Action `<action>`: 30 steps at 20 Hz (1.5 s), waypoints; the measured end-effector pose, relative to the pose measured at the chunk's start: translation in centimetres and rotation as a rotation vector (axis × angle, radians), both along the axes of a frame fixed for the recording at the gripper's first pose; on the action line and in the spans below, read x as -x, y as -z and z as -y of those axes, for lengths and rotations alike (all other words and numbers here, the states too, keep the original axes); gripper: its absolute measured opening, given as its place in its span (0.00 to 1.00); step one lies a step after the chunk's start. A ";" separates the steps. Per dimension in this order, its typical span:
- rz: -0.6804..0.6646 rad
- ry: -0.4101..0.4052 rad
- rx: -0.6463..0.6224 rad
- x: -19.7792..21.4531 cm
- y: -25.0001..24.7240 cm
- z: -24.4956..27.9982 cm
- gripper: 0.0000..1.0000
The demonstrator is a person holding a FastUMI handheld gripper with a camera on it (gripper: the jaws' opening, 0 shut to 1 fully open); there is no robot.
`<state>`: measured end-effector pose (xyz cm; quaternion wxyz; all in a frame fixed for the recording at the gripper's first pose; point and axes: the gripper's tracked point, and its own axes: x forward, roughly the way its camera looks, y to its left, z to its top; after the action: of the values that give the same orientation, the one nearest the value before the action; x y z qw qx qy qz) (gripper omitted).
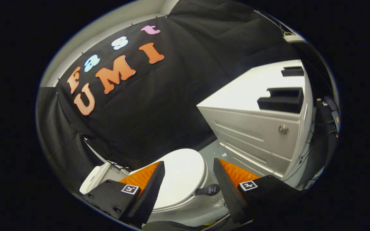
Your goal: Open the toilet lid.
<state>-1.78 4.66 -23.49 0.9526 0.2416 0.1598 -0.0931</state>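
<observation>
We hover with the hand-held gripper spread wide and empty above the shut toilet lid, beyond our fingers, and that dark pull tab at its front edge, hard to make out, could slip our pinch.

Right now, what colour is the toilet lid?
White, plain and unpatterned; the toilet lid shows best in the gripper view, beyond the open gripper.

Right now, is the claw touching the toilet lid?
Apart. In the gripper view the claw is open, its fingers spread to either side of the closed toilet lid, which sits well beyond and below the tips. Neither finger rests on it.
</observation>
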 end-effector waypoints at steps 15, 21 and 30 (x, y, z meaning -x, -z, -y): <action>-0.223 0.077 -0.370 1.0 11.0 0.1 0.89; -0.241 0.141 -0.386 1.5 12.4 2.0 0.84; -0.314 0.079 -0.477 1.4 14.1 0.6 0.39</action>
<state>-3.20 4.05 -37.59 0.8280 0.4475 0.3134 -0.1261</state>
